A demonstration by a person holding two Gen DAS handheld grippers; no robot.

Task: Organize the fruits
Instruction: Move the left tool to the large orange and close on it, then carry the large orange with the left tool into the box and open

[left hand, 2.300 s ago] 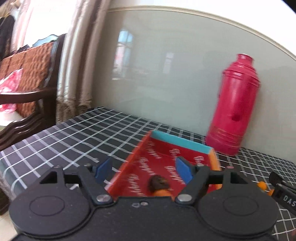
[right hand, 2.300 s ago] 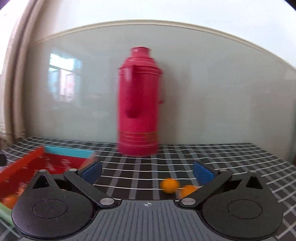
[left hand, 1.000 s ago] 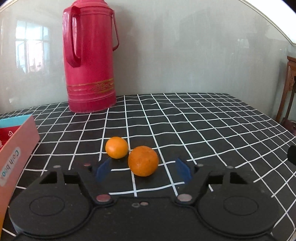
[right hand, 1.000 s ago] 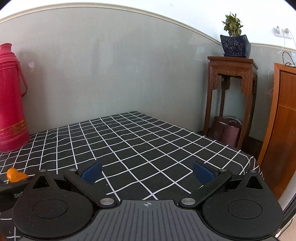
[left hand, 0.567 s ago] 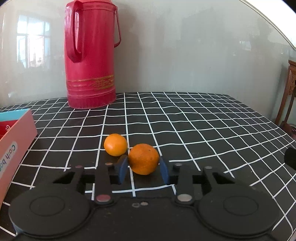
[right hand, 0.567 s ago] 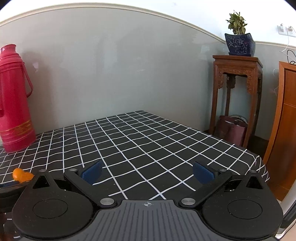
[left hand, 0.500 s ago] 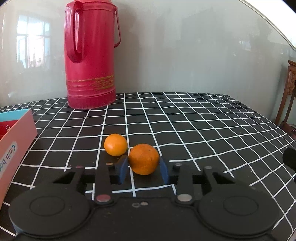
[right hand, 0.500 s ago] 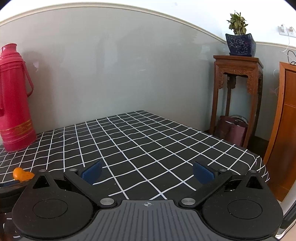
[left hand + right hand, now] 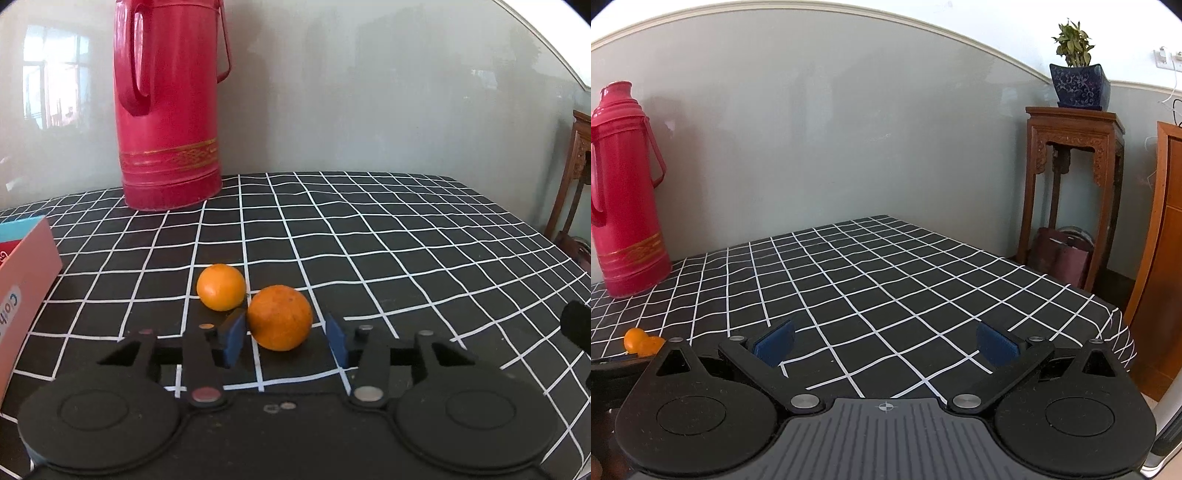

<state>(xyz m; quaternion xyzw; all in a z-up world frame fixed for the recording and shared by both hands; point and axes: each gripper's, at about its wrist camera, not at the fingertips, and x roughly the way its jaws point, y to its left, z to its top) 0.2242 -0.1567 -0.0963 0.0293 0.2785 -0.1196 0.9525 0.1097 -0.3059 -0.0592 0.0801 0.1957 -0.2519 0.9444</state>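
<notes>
At the far left edge of the left wrist view, a pink box is cut off by the frame, so only one corner, a teal strip along its rim and part of some printed lettering show. Behind it a red thermos stands upright on the checked counter close to the grey wall; its top runs out of the picture. Nearer, a small orange lies on the cloth, and just beside it to the right a larger orange sits between the blue pads of the left tool. The jaws have just been opening a little: the left pad stands at the fruit's side, while a clear gap shows between the fruit and the right pad, so nothing is clamped. Whether the two oranges touch is hard to tell. Right of them the cloth lies bare to the counter's right edge, where a slice of dark carved wood shows.

From the right wrist view, both oranges are only an orange patch at the left edge, partly hidden. The right tool is spread wide with nothing between its pads, over bare cloth that runs to the far corner. Past that corner stands a wooden stand carrying a potted plant, with a dark bag under it.
</notes>
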